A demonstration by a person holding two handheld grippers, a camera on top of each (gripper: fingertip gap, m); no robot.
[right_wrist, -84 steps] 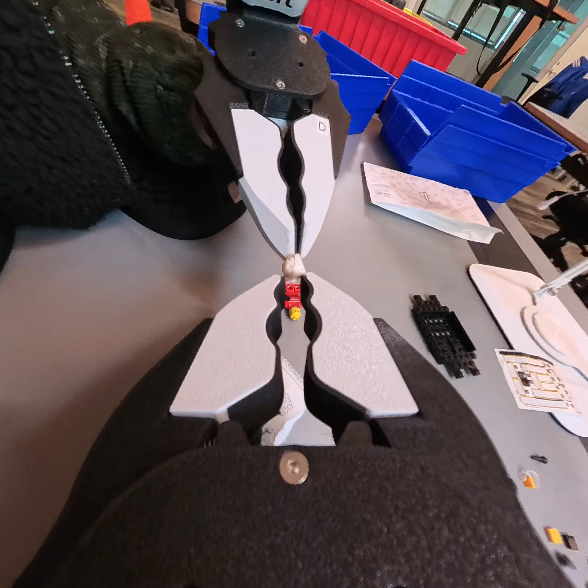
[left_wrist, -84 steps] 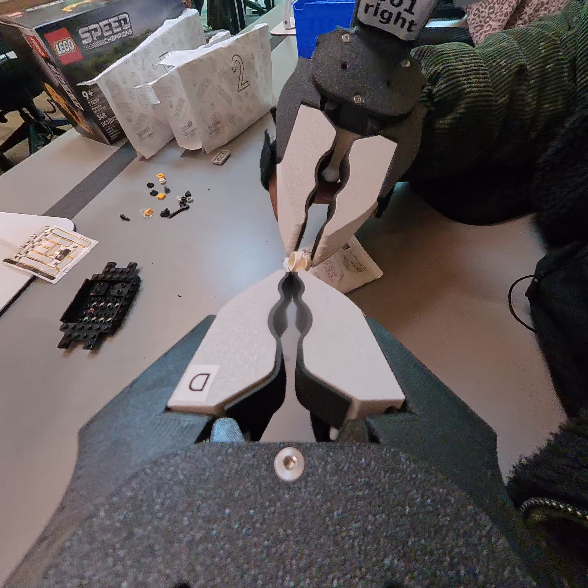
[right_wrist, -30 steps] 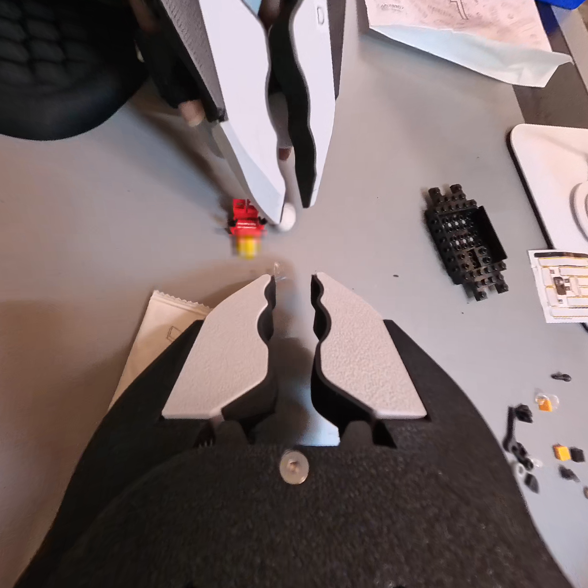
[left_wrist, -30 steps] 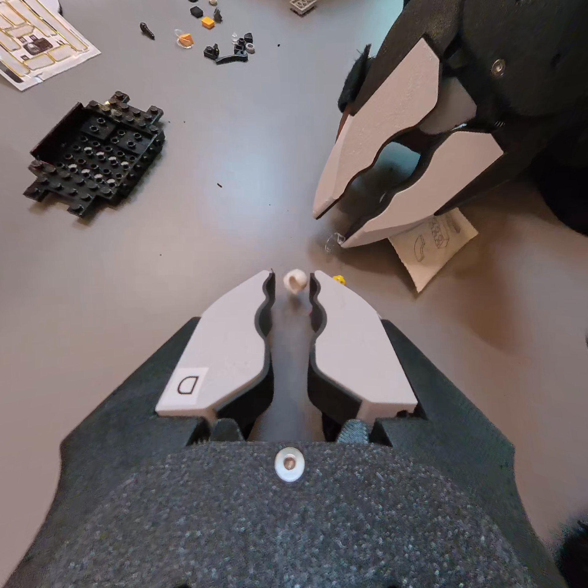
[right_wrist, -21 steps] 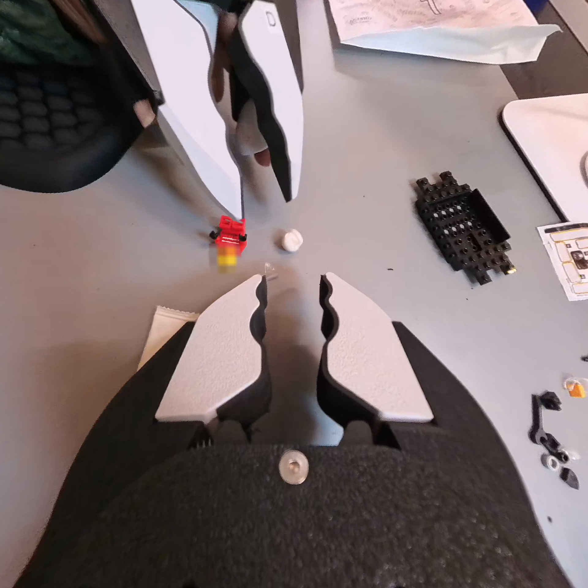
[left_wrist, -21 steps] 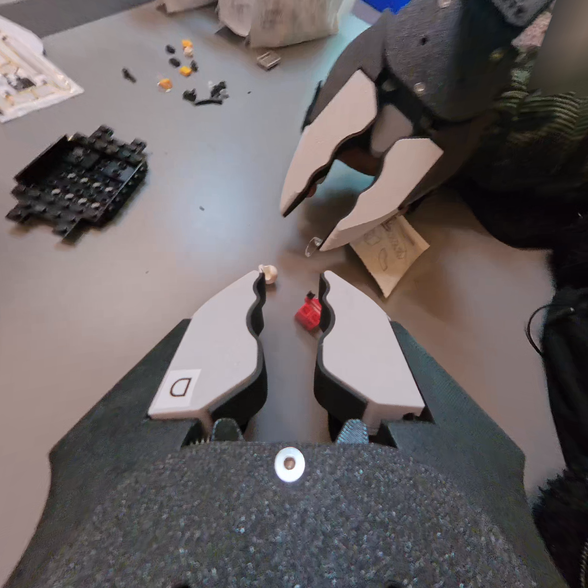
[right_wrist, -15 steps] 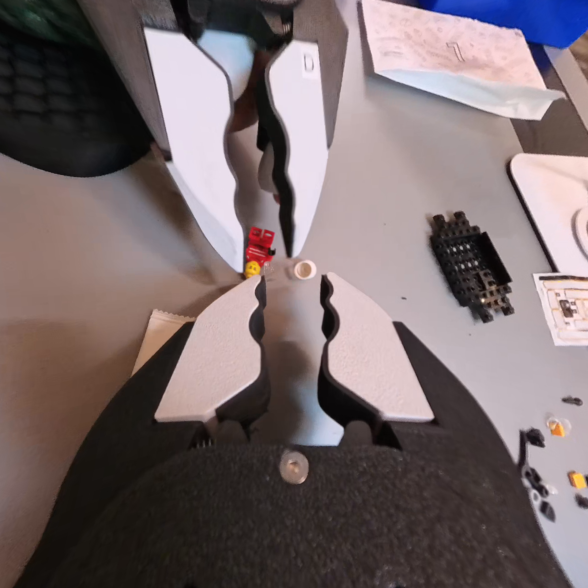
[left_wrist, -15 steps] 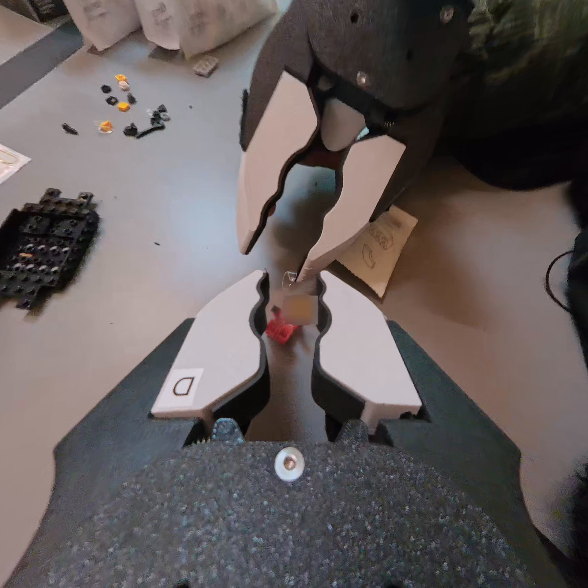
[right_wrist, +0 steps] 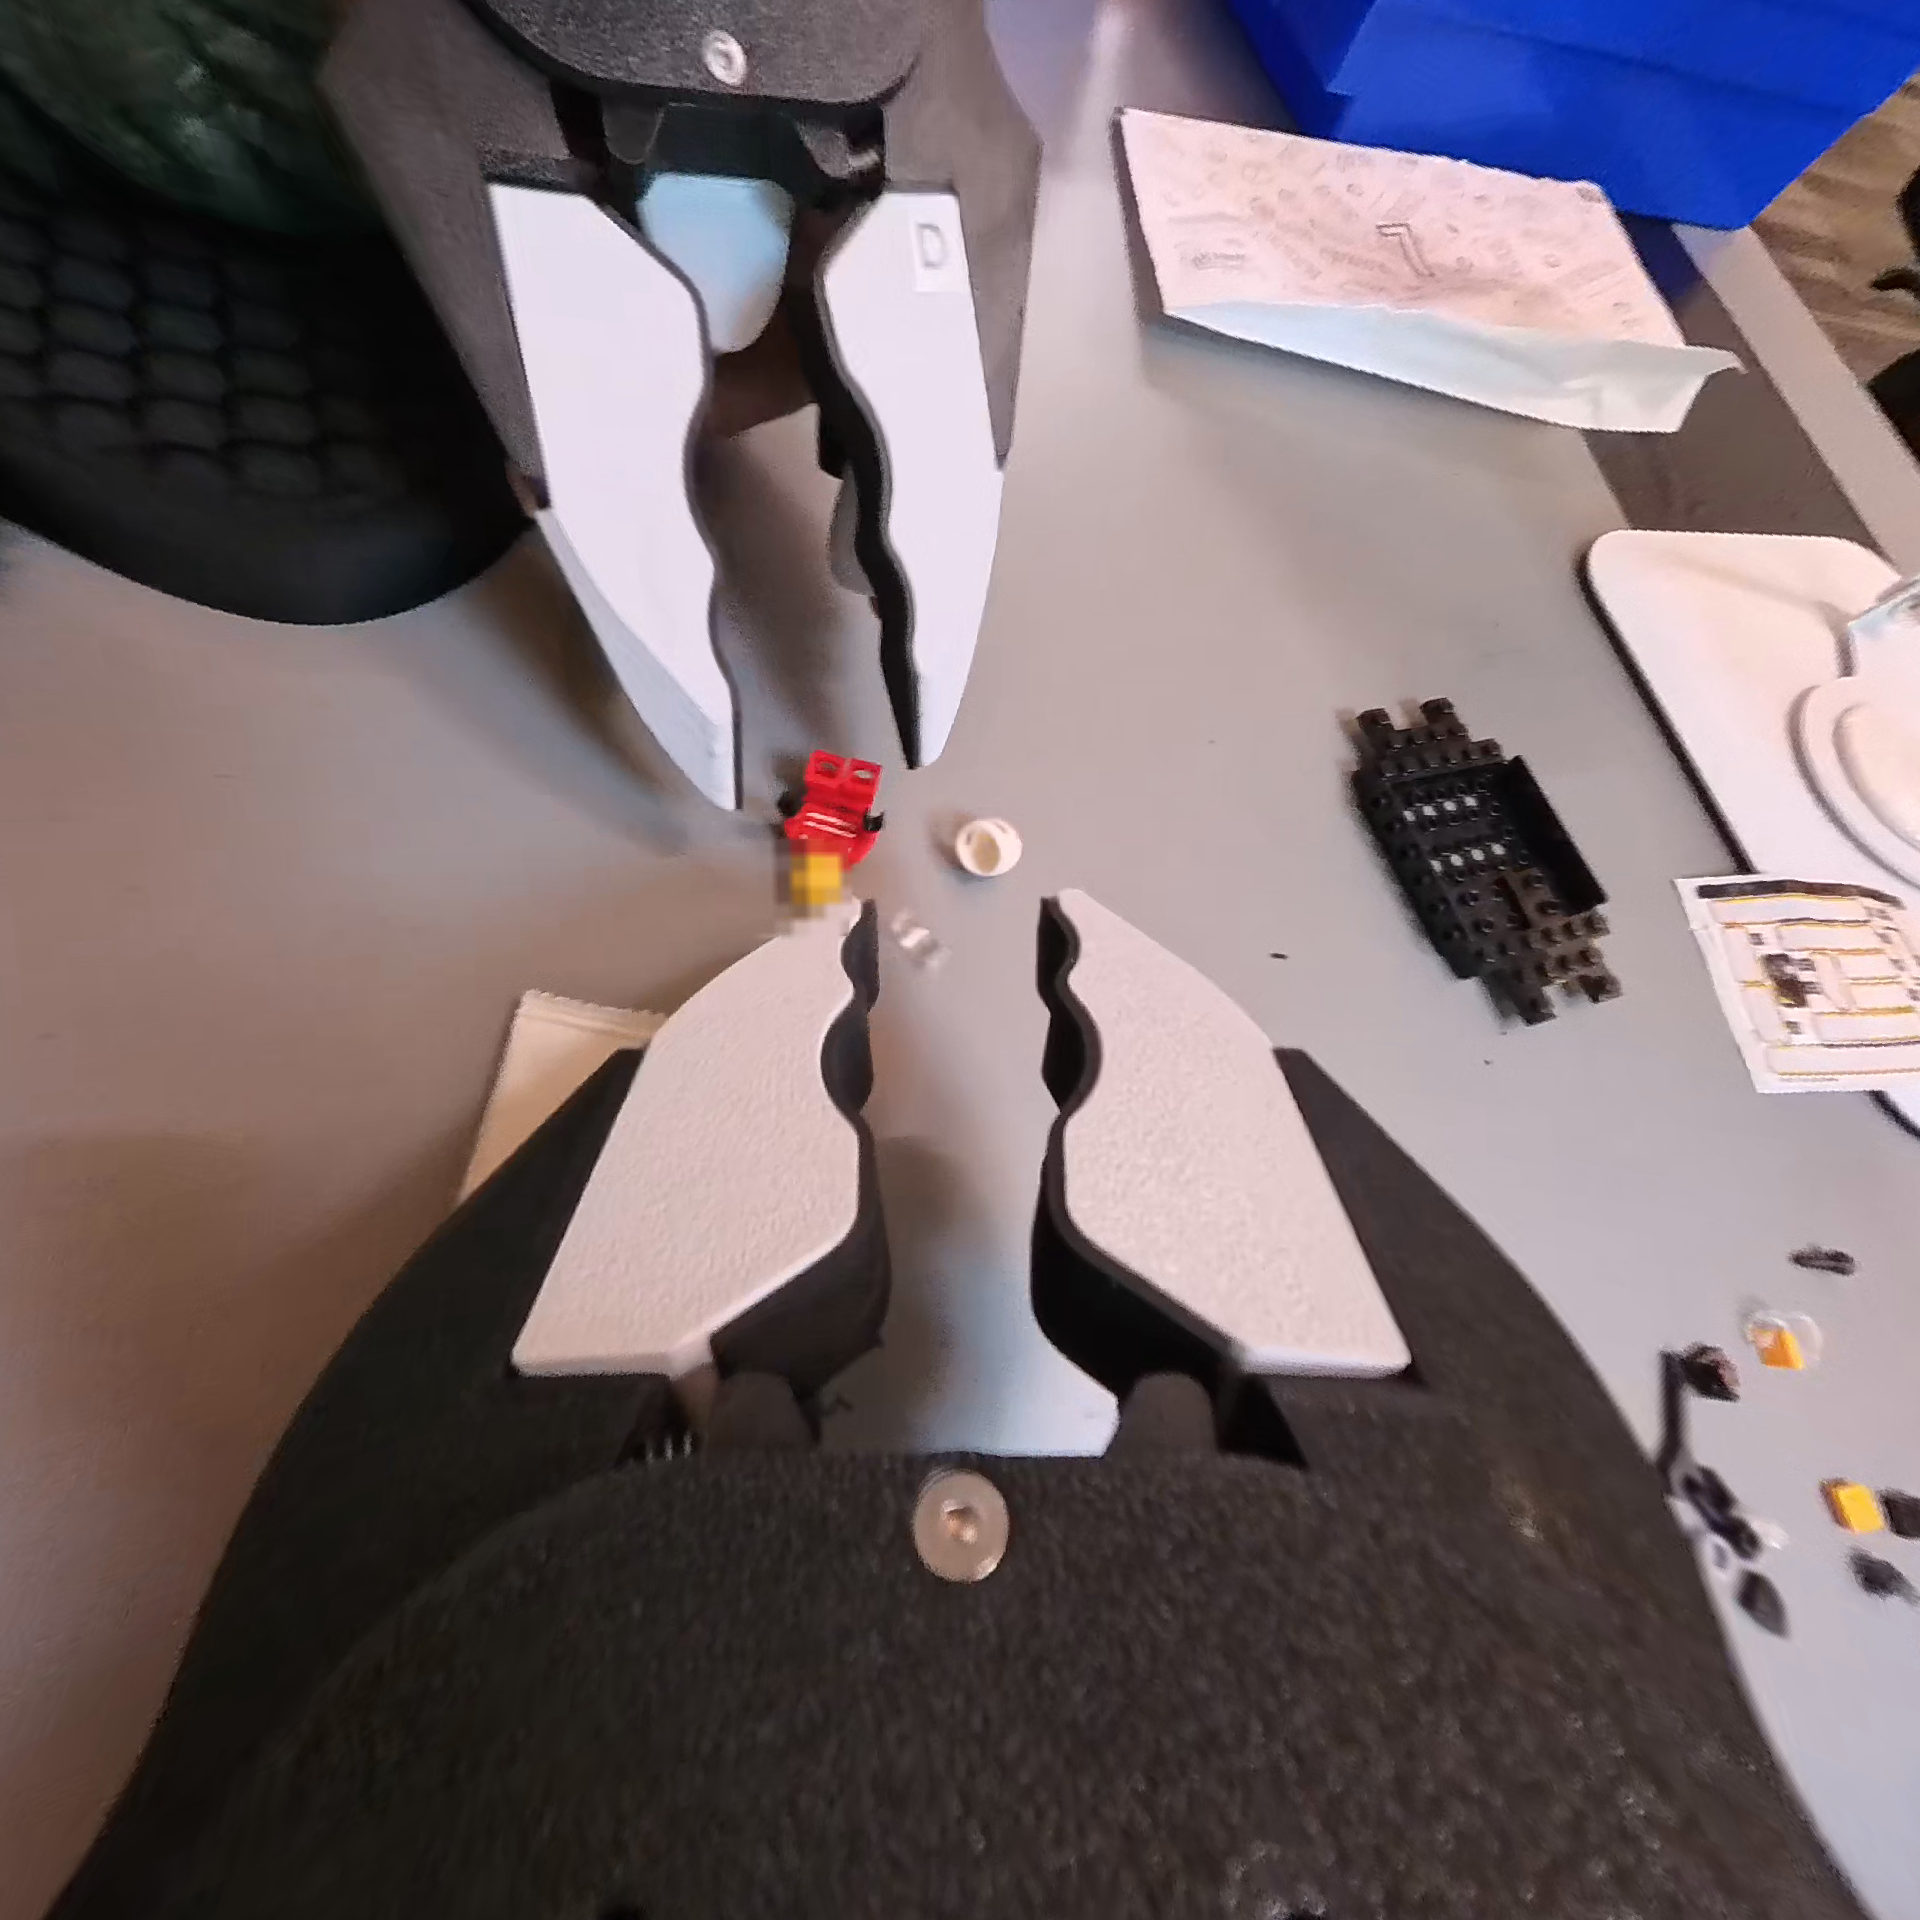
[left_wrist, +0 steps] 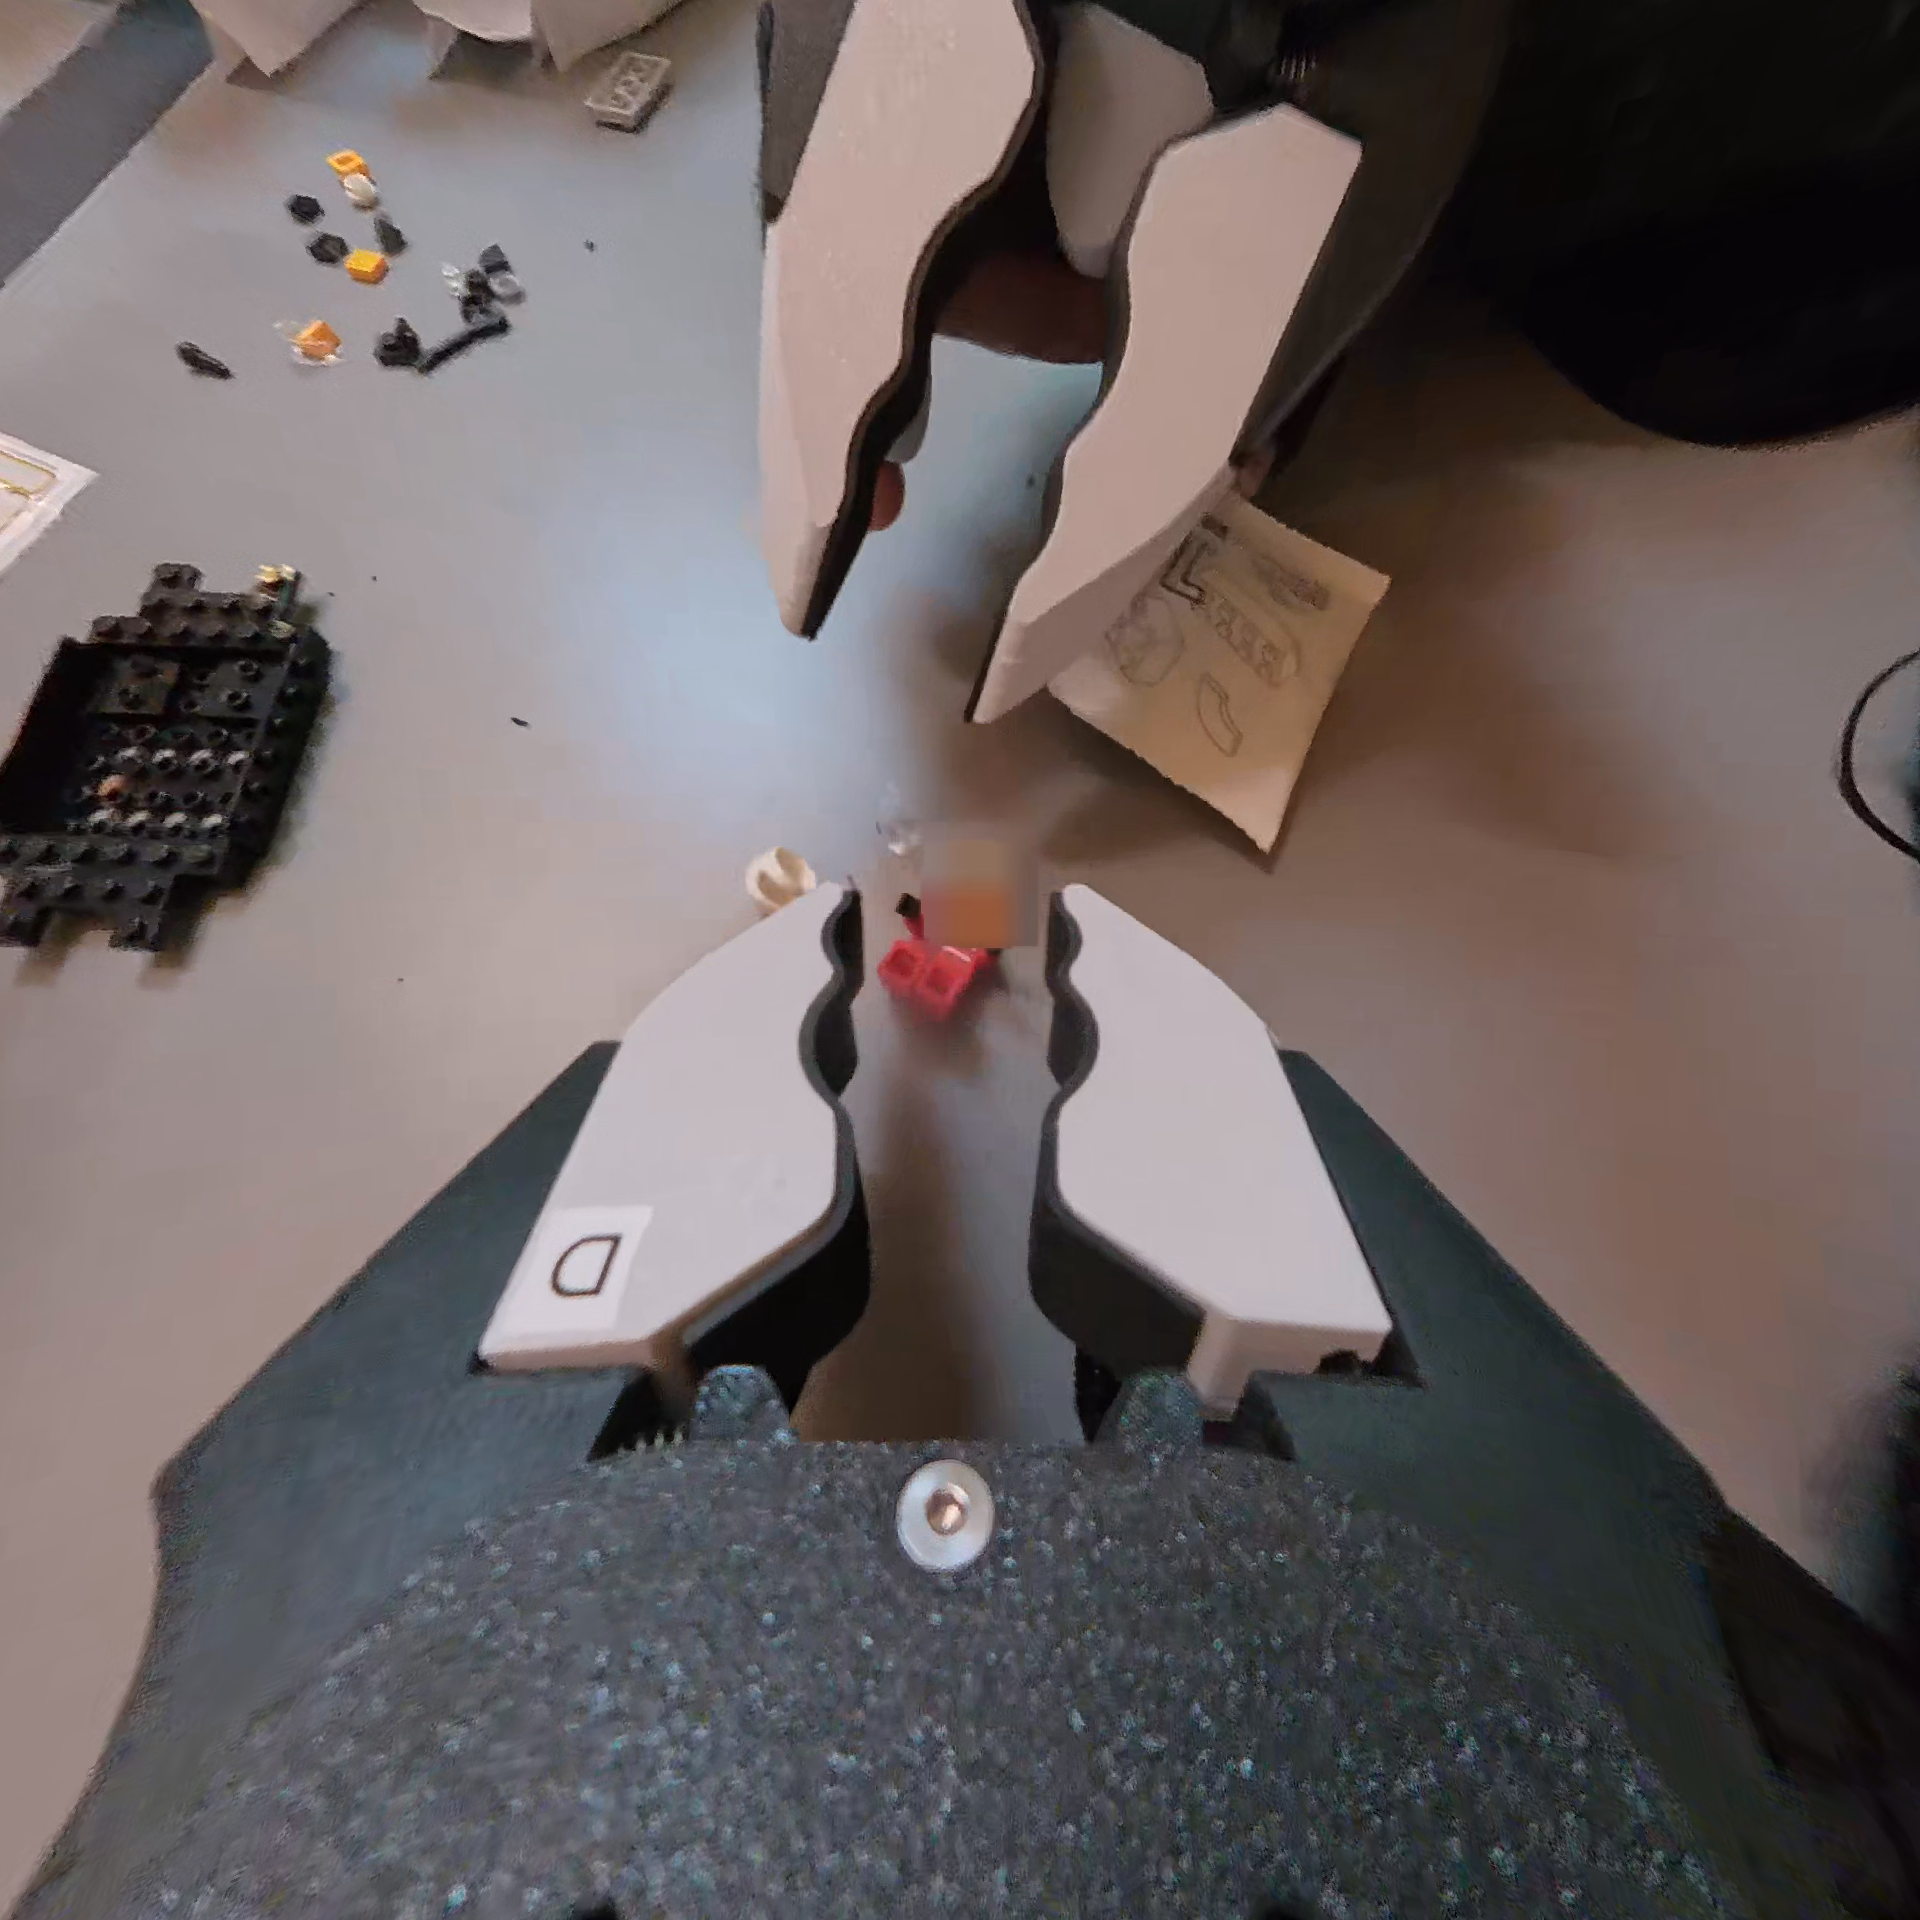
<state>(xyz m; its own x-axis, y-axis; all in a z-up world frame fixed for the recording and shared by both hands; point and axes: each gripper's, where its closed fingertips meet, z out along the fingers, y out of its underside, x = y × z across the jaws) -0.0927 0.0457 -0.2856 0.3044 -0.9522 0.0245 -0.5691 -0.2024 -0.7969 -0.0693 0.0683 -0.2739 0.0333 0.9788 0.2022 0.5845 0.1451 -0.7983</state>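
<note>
Both grippers are spread apart and holding nothing, tips aimed at each other over a grey tabletop (left_wrist: 416, 582). The left gripper (left_wrist: 951, 904) sits low with a small red toy figure (left_wrist: 930, 975) lying flat on the tabletop right between its fingertips, not pinched by either one. The figure's head end is mosaicked over, so no detail there. Just outside the left gripper's left fingertip is a small white round cap piece (left_wrist: 777, 878), open side up, and a tiny clear piece (left_wrist: 902, 831) lies just beyond the figure.

The right gripper (right_wrist: 951, 914) has that clear piece (right_wrist: 920, 943) near its left fingertip, with the white cap (right_wrist: 987, 847) and the red figure (right_wrist: 831, 810) a bit further out. It's not touching any of them.

Off to the side there's a black studded brick base (right_wrist: 1481, 857), and past it a sticker sheet (right_wrist: 1808, 982) lying partly on a white tray (right_wrist: 1704, 623). A scatter of small black and orange bits (left_wrist: 395, 281) sits toward the far edge, next to printed paper bags (left_wrist: 499, 26). A small printed paper packet (left_wrist: 1236, 675) lies under the right gripper, another flat paper bag (right_wrist: 1382, 260) sits by blue bins (right_wrist: 1610, 94). One finger of the left gripper has a small letter label; other print is too blurred to make out.
</note>
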